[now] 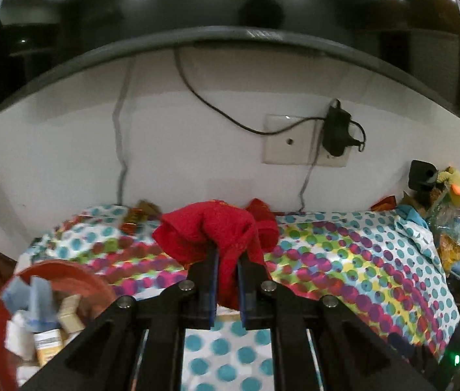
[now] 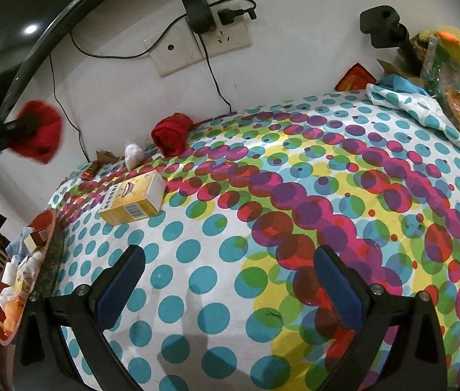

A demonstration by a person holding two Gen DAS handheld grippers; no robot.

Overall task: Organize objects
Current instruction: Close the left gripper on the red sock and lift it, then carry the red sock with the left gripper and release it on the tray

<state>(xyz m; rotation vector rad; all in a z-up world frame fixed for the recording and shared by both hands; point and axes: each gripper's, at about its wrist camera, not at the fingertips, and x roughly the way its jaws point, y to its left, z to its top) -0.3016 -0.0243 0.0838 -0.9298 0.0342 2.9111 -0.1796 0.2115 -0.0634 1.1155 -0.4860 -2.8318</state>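
Observation:
My left gripper (image 1: 228,252) is shut on a red cloth (image 1: 208,231) and holds it up above the dotted tablecloth (image 1: 343,260). The right wrist view shows the same held red cloth (image 2: 39,137) at the far left, in the air. A second rolled red cloth (image 2: 171,135) lies by the wall, partly hidden behind the held one in the left wrist view. My right gripper (image 2: 230,255) hangs open over the dotted tablecloth (image 2: 295,195) with nothing between its fingers. A yellow box (image 2: 132,200) lies flat on the cloth ahead and left of it.
A red basin (image 1: 63,268) holding small boxes and papers sits at the table's left edge (image 2: 49,224). A white lump (image 2: 133,154) and a candy wrapper (image 2: 91,171) lie near the wall. Bags and a plush toy (image 2: 457,75) crowd the right. Cables hang from a wall socket (image 2: 203,45).

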